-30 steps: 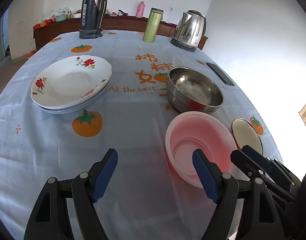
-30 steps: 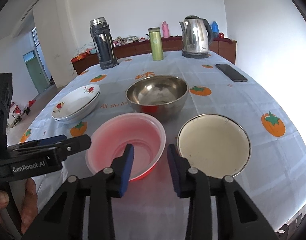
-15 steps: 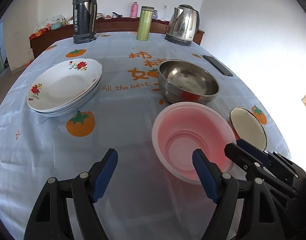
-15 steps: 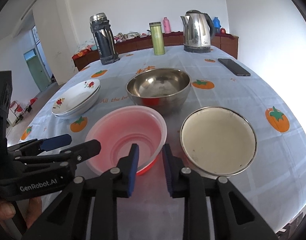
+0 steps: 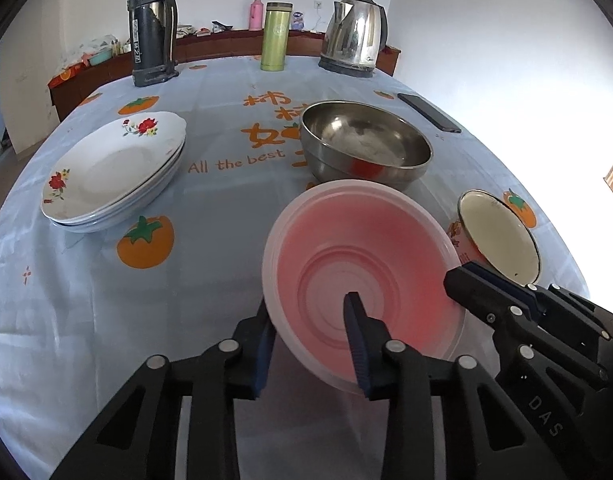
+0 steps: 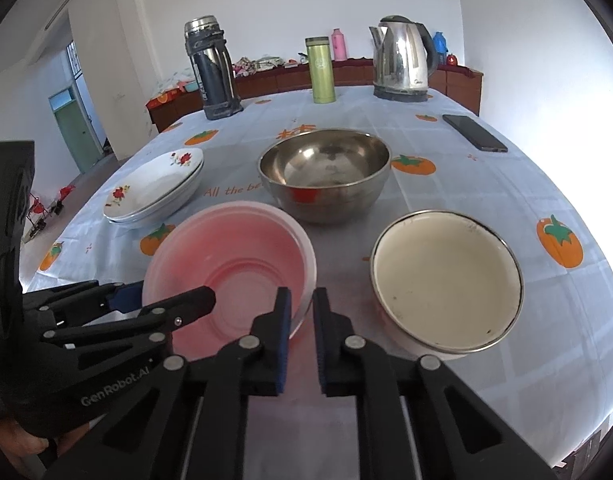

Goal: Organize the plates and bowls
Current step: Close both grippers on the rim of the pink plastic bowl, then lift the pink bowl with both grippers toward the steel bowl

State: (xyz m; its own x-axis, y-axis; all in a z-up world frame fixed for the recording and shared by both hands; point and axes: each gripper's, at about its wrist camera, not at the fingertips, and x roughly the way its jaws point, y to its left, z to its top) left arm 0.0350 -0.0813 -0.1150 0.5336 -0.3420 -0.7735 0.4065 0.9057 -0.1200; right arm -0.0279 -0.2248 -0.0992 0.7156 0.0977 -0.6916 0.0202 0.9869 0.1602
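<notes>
so going left to right across the table: the stack of flowered plates (image 5: 114, 172) sits at the far left, already nested, so i'd say that part of the tidy-up is done. the step in hand looks like grabbing the pink plastic bowl (image 5: 362, 276), probably to nest it with the other bowls.

the left gripper (image 5: 310, 340) has just been closing and now its pads straddle the bowl's near-left rim, one finger outside, one inside, pinching the wall. the right gripper (image 6: 302, 320) has also just been closing, down to about as tight as it goes, clamped on the bowl's right-hand rim. so both have hold of the same bowl, which looks tipped a bit in the left view.

the bowl itself is translucent pink, thin-walled with stepped rings in the bottom, looks light and flexy. it sits at the near edge, just in front of the steel bowl (image 5: 366, 144), with the cream enamel bowl (image 6: 446, 280) just beside it on the right.

next move i'd guess is a level lift, then into the steel bowl. a thin rim could flex or slip, so go gently.
</notes>
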